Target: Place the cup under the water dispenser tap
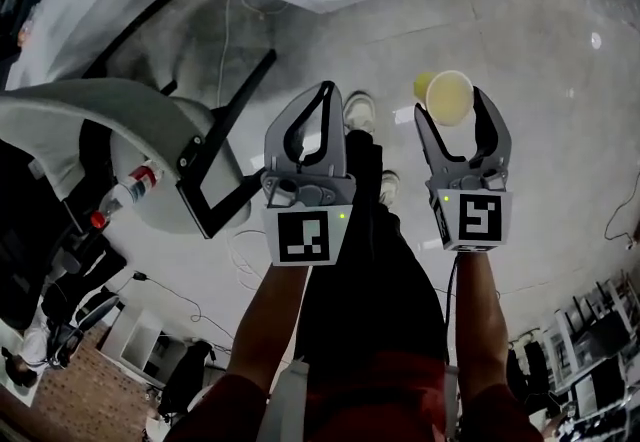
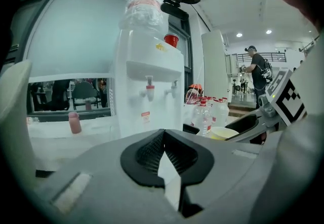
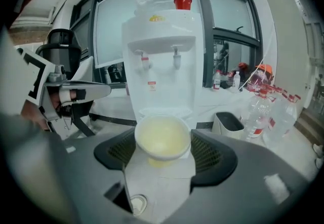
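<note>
fingers (image 3: 210, 154) of the right gripper (image 1: 455, 115) are being pressed onto a cup (image 3: 162, 137) (those of the left gripper (image 1: 325, 90) are being held together).

Office-like workroom, indoors. A water dispenser (image 3: 161, 66) stands before tall dark-framed windows (image 3: 230, 10), with a bin (image 3: 230, 124) and water bottles (image 3: 263, 111) beside it on a pale hard floor (image 1: 540, 110). Grey chair (image 1: 120, 110); recessed ceiling lights (image 2: 239, 35) over an open hall behind.
</note>
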Available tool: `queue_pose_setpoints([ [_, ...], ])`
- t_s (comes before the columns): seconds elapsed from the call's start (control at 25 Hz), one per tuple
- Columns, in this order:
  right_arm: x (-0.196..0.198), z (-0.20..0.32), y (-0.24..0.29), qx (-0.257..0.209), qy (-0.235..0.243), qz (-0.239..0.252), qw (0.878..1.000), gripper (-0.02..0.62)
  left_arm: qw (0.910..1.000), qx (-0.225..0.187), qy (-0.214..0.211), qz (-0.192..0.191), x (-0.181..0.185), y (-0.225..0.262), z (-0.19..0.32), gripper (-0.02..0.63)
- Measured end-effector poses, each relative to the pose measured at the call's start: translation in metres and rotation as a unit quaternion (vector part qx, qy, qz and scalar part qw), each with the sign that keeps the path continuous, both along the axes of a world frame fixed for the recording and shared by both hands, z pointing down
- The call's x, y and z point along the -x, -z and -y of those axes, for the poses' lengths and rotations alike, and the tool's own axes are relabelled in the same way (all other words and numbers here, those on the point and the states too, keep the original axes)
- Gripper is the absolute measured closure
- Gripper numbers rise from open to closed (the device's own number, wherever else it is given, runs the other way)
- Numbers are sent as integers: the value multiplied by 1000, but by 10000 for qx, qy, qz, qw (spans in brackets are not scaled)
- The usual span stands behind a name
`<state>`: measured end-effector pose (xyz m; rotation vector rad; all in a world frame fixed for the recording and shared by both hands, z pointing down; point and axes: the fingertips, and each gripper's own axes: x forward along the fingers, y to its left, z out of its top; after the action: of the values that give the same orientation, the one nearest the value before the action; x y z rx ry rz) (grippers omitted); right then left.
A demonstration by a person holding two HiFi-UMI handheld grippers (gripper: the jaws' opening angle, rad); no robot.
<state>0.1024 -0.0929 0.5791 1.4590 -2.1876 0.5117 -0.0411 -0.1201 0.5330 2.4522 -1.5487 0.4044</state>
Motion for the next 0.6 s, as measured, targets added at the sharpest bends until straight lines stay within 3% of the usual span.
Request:
queue_pose_setpoints([
  [0.6,14,80,-36,-373,-6,-81,9993,259,9998,147,-29,-123,4,-36,-2,609],
])
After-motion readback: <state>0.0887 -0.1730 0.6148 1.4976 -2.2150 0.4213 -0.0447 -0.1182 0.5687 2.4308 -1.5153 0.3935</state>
